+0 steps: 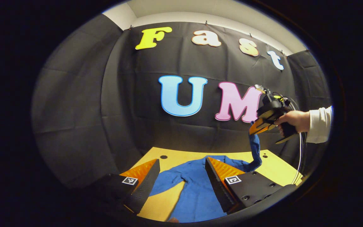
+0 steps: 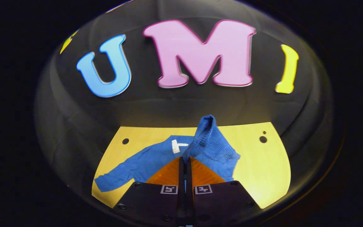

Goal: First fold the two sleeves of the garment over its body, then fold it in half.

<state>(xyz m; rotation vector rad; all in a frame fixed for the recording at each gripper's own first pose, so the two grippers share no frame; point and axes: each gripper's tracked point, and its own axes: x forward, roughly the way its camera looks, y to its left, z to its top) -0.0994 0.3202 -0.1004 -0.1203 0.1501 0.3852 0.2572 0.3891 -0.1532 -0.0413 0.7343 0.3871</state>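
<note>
**Right sleeve lifted, ready to fold across**

While my left gripper (image 1: 181, 181) hung with its fingers spread wide and nothing between them, above the near edge of the table (image 2: 263, 170), the blue garment (image 2: 156, 157) lay flat across the middle with its left sleeve (image 2: 115, 179) stretched toward the near left corner. Further right, my right gripper (image 2: 184, 160) was clamped tight on the right sleeve (image 2: 206, 135), raised clear of the tabletop. Done well, I judged, the step needed that cuff carried across the body and laid flat before letting go, without dragging the garment.
</note>
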